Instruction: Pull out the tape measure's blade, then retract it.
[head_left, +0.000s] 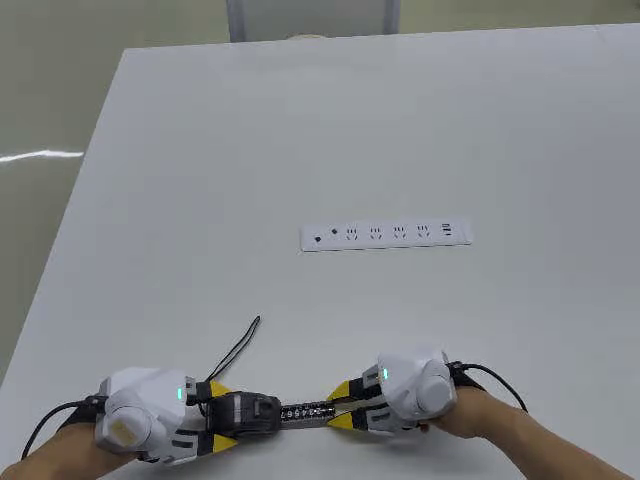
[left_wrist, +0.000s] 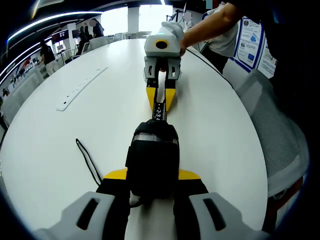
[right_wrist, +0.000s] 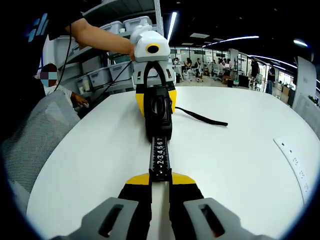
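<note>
My left gripper (left_wrist: 152, 175) has its jaws pressed in on the two flanks of the tape measure's black case (left_wrist: 152, 155), yellow tips flat against its sides. That anchors the body so it cannot slide when the other end is drawn. My right gripper (right_wrist: 161, 179) has its tips closed onto the free end of the blade (right_wrist: 160, 152). They pinch it flat, with the printed numerals running away from the jaws toward the case. The two grippers face each other along one line, which I judge keeps the pull straight and the blade from kinking or twisting.

Only a short run of blade shows between them, taut and just above the table (head_left: 350, 130), so most of the travel looks unused. Whether this is the start of the pull or the end of the return, I cannot tell.

The case lies on my side of the white power strip (head_left: 385, 234), well apart from it and a little beyond its left end, close to the table's near edge. The right gripper sits on my side of the strip's middle. The case's black strap (head_left: 235, 350) trails loose from the case toward the strip's left end, clear of both jaws. The blade runs roughly parallel to the strip, so I expect a longer pull to pass alongside it without touching it.
</note>
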